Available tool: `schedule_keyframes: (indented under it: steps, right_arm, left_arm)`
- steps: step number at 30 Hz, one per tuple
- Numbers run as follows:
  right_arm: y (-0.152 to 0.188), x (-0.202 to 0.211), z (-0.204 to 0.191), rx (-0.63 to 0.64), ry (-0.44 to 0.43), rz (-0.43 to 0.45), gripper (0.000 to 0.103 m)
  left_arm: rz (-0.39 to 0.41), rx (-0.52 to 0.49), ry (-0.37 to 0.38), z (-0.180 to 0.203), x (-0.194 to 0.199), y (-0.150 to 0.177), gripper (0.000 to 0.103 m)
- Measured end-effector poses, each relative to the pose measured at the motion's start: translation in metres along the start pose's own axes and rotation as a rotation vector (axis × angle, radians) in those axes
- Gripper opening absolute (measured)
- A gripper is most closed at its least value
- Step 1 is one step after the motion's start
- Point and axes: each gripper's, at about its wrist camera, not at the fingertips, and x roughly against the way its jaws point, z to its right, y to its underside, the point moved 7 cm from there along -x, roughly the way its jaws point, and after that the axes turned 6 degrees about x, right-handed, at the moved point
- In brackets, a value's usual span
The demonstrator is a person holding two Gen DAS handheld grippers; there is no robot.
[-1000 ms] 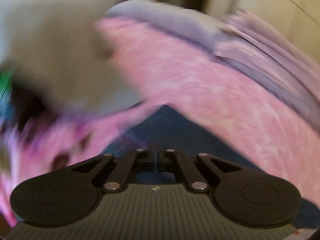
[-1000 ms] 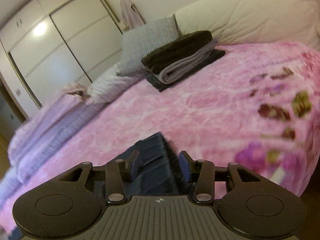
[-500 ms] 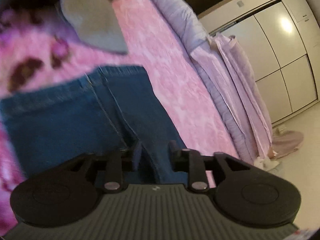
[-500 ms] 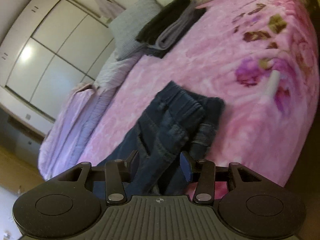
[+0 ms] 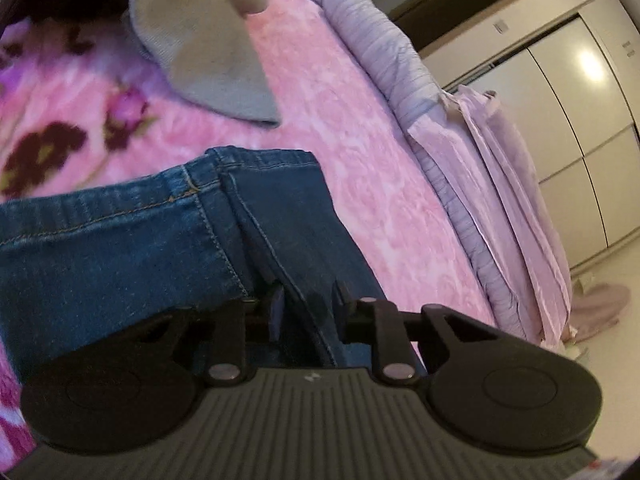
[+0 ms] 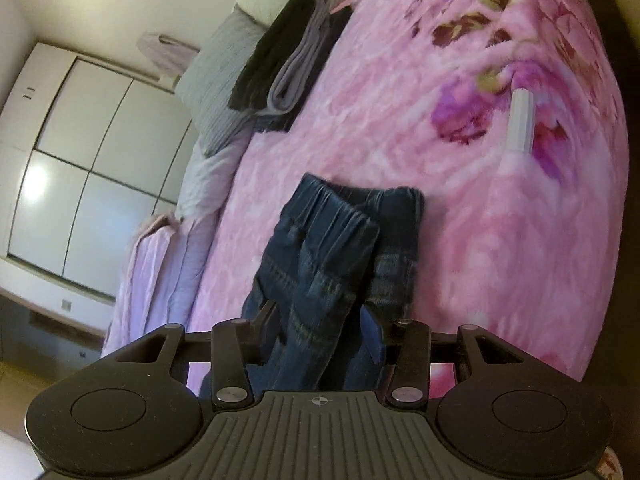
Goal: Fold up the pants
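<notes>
Partly hidden under both gripper bodies, the jeans [image 6: 320, 256] lie on the pink floral blanket [image 6: 400, 128]. Left gripper [image 5: 308, 304] has just been narrowing around a denim fold, contact unclear; right gripper [image 6: 320, 324] straddles bunched denim, spread. Folded clothes [image 6: 288, 56] sit beyond, well apart.

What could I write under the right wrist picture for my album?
Blue jeans lie bunched on a pink flowered blanket, running between the right gripper and its fingers.
</notes>
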Motion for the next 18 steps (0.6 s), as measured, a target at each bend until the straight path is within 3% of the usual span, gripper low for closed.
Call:
schedule_keyframes:
  steps: [3, 4, 6, 7, 10, 13, 15, 18]
  right_arm:
    - [-0.006, -0.01, 0.0, 0.001, -0.011, 0.019, 0.042]
    - [-0.008, -0.015, -0.001, 0.004, -0.008, 0.016, 0.034]
    - [-0.013, -0.023, -0.006, 0.066, 0.044, 0.001, 0.011]
    - [-0.016, -0.023, -0.012, 0.093, 0.05, 0.001, 0.01]
    - [-0.03, -0.009, -0.037, 0.141, -0.051, 0.033, 0.009]
    - [-0.042, 0.009, -0.038, 0.164, -0.057, 0.051, 0.008]
    - [-0.038, 0.007, -0.017, 0.144, -0.01, 0.0, 0.008]
    - [-0.021, -0.005, 0.018, 0.162, 0.138, -0.063, 0.008]
  left_arm:
    - [-0.019, -0.027, 0.0, 0.0, -0.005, 0.002, 0.015]
    - [-0.026, -0.055, 0.0, 0.002, -0.007, 0.002, 0.005]
    - [-0.035, -0.138, -0.008, 0.01, -0.012, 0.003, 0.0]
    - [-0.029, -0.18, -0.012, 0.017, -0.011, 0.001, 0.0]
    - [0.028, -0.313, 0.065, 0.056, 0.014, -0.01, 0.001]
    - [0.138, -0.479, 0.136, 0.076, 0.066, -0.003, 0.002]
    - [0.143, -0.489, 0.132, 0.054, 0.09, 0.013, 0.003]
    - [0.009, -0.396, 0.001, -0.015, 0.084, 0.048, 0.002]
